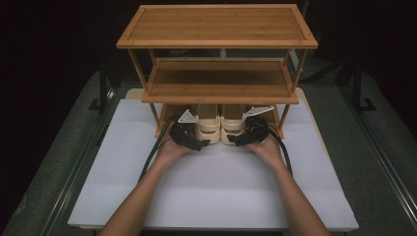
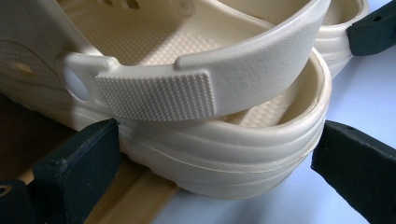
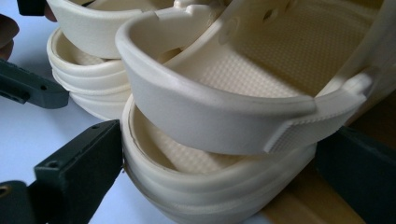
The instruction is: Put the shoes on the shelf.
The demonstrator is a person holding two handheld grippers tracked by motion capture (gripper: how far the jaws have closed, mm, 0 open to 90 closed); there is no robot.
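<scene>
Now I see both grippers at rack's bottom shelf: left gripper jaws straddling left clog's heel, one touching, other apparently just clear; right gripper likewise around right clog.

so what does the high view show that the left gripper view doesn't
High view alone: the whole three-tier bamboo rack, the white board under it, both forearms, and the right tool at the right clog.

Left gripper view alone: close detail of the left clog, namely the ribbed heel wall, the textured heel strap with its rivet, and the pebbled footbed. One black jaw touches the heel's left side; the other stands just clear on the right.

Both: the cream clog pair, heels out at the rack's bottom shelf, and the left tool around the left heel.
</scene>
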